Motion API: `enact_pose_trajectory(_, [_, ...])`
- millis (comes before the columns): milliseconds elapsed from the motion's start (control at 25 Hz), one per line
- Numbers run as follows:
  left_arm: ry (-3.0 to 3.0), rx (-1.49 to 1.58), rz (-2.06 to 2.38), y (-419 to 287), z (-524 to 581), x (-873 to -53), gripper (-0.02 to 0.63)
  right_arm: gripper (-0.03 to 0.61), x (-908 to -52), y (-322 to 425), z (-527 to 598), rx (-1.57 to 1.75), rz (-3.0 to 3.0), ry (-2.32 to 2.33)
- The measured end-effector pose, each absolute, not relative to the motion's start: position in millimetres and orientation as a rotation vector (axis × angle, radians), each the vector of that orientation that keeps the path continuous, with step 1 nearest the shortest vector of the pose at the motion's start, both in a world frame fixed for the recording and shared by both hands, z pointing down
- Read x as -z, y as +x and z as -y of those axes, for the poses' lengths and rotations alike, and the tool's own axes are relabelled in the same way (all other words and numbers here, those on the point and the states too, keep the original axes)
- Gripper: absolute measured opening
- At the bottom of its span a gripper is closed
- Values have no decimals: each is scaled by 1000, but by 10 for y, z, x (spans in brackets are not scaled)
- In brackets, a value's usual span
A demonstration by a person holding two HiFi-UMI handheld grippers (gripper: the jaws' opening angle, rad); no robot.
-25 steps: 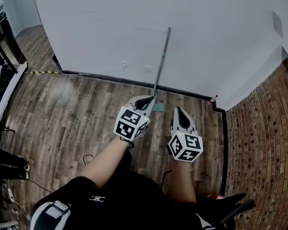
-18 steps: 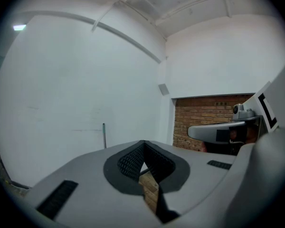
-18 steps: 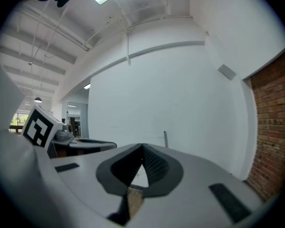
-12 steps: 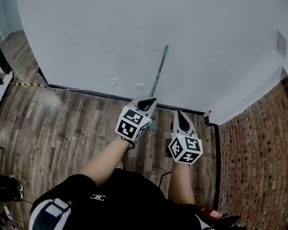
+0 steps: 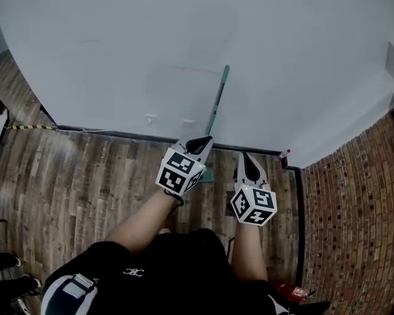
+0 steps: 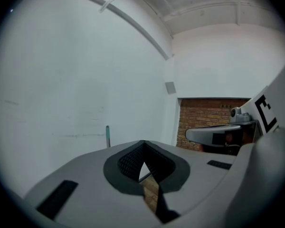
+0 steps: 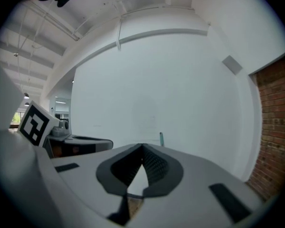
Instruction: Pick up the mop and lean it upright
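Mop (image 5: pixel 217 104) stands against the white wall (image 5: pixel 118 51), handle tilted, top end high on the wall. Its teal head (image 5: pixel 207 174) sits on the wood floor (image 5: pixel 85 176) at the wall's foot, partly hidden behind your left gripper (image 5: pixel 199 141). Nothing is holding it.

Left gripper: jaws together, nothing between them; only floor shows through the small gap under the pads in the left gripper view. The mop's handle tip (image 6: pixel 107 132) pokes up beyond the gripper, well apart from it. Right gripper (image 5: pixel 247 157): jaws fully closed and empty, and in the right gripper view the handle tip (image 7: pixel 161 137) again sits off past the jaws, untouched.

What changed over the last second: the mop hasn't moved. It leans at the same spot on the wall in all three head views. Your view has shifted: the wall now fills more of the frame, the railing at the far left has dropped out, and the brick wall (image 5: pixel 354 209) stays at the right. Both grippers keep the same pose in front of you, side by side, pointing at the wall's foot, neither reaching for the handle.

My read: the lean looks already done and the mop is holding on its own. You seem to be standing by or checking it. If anything is left, it's only confirming the handle doesn't slide along the wall.
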State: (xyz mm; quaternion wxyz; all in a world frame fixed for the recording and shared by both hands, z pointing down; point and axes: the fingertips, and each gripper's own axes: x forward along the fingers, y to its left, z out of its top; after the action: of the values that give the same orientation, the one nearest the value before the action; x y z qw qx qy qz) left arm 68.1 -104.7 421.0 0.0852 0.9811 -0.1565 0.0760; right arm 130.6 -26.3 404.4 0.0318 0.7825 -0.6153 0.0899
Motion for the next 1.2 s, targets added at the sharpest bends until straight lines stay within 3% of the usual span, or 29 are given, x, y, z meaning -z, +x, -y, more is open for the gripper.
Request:
enact_pose_trajectory(960, [2783,-328,893,2177,2968,-4428,-9,18,-4467,3336,2736,-360,2160,2161])
enact_pose_trajectory(1040, [2743,-346,944,2157,3049,-4489,-9,87,-4596,3410,2972,-393,2185,2105])
enact_pose_trajectory(1200, [2676,-391,1041,2012,3151,-4614,-8,100,-4904,3503,3516,-420,2172,2028])
